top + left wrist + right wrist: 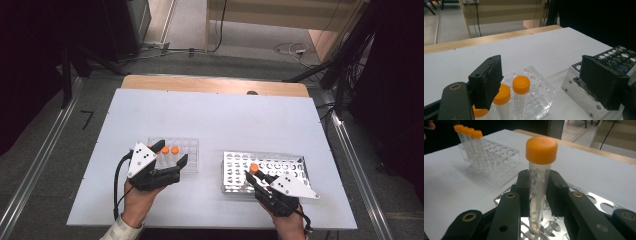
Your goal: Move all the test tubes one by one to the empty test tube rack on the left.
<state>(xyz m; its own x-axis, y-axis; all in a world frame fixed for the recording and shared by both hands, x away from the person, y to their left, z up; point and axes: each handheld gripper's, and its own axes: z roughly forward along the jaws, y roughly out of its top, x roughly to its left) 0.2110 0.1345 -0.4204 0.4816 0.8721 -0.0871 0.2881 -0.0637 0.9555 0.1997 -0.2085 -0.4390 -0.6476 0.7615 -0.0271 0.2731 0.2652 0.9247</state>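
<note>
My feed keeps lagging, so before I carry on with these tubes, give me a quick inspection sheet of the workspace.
Surface: white table, wooden strip at the far edge.
Job's things: clear plastic rack with orange-capped tubes at its near end; metal rack; one orange-capped tube held over the metal rack.
Clutter: nothing seen.
Grippers: left gripper open, fingers either side of the clear rack's tubes; right gripper shut on the held tube.
Cables: black cable trailing from the left gripper; loose leads on the floor beyond.
Surroundings: grey floor, metal rails, dark stands.
</note>
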